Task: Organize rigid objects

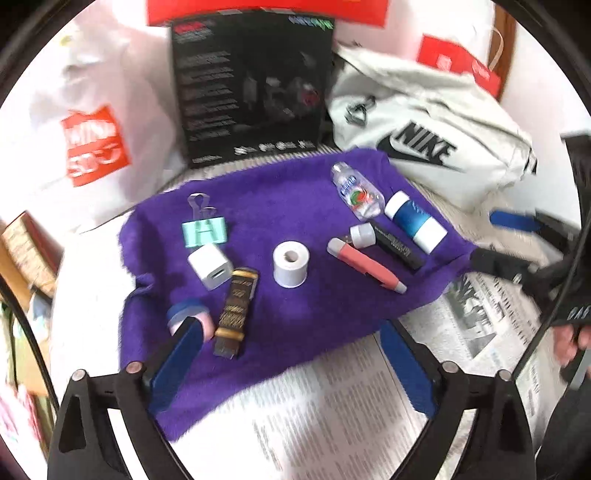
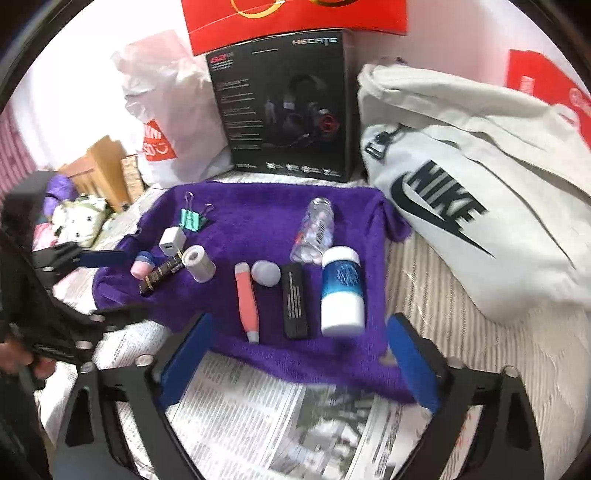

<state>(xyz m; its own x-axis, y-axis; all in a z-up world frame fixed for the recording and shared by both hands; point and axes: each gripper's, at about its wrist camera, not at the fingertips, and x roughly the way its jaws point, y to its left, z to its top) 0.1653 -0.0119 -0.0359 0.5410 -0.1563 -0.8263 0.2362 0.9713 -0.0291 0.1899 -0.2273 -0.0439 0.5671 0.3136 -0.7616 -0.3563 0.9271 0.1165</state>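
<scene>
We hold both tongs, left [image 1: 288, 347] and right [image 2: 299, 343], spread and empty at the near edge of the purple towel [image 2: 258, 218], where the rigid items lie apart, the pink cutter [image 2: 246, 301], black case [image 2: 295, 301] and white-capped jar [image 2: 341, 291] already lined side by side, seemingly for sorting

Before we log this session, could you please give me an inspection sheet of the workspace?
Surface: purple towel over newspaper.
Job's things: binder clip, white charger cube, tape roll, coral pen, black tube, clear bottle, blue-and-white bottle.
Clutter: headset box, Nike bag, Miniso bag.
Grippers: left claw open, empty; right claw open, empty.
Cables: nothing seen.
Surroundings: red box atop headset box.
</scene>
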